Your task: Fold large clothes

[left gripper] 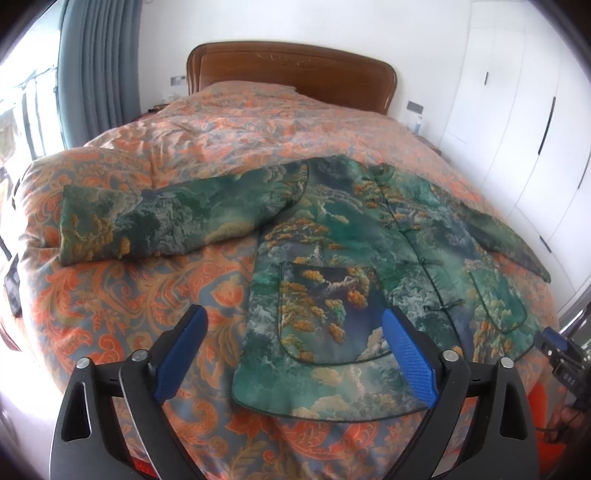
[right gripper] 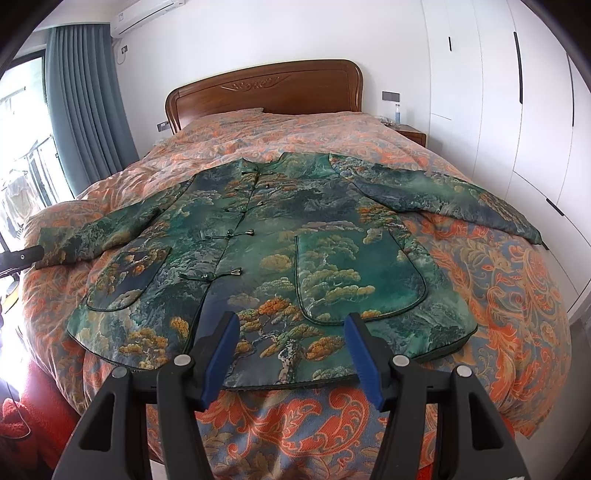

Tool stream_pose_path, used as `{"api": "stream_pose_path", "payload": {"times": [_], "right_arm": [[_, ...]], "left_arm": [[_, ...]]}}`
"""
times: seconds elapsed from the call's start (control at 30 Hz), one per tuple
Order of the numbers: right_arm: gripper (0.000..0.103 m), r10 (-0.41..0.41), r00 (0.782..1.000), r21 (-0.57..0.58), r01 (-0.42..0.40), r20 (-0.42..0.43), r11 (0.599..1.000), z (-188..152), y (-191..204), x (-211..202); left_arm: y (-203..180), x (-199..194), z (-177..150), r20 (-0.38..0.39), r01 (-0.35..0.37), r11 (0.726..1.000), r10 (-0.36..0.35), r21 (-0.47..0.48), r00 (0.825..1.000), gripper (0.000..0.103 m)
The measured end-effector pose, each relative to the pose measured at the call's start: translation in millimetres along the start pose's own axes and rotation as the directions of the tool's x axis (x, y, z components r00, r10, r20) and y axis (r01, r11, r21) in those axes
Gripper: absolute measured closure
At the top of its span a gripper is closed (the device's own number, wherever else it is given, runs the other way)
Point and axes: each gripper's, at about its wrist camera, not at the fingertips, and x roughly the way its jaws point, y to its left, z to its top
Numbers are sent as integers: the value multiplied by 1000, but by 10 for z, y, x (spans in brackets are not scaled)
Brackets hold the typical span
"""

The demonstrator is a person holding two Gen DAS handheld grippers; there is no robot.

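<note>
While flat on quilt (right gripper: 498, 295), jacket (right gripper: 280, 236) collar toward headboard (right gripper: 266, 88), sleeves sideways.

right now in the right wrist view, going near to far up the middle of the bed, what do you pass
right gripper → jacket hem → knot buttons → jacket collar → orange floral quilt → wooden headboard

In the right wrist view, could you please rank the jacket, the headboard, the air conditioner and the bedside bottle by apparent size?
Largest to smallest as they look:
1. jacket, though it lies nearest the camera
2. headboard
3. air conditioner, partly cut off
4. bottle
</note>
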Motion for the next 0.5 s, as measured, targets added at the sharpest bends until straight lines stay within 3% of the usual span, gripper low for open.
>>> {"api": "stream_pose_path", "payload": {"times": [0.13,0.5], "right_arm": [[43,-7,1000,7,7,-1,1000,3,-30,9],[43,-25,999,106,29,-33,994,-34,-273,52]], "left_arm": [[17,96,-51,-16,-30,1000,30,2,999,5],[120,225,-189,-95,-17,999,13,-46,995,5]]}}
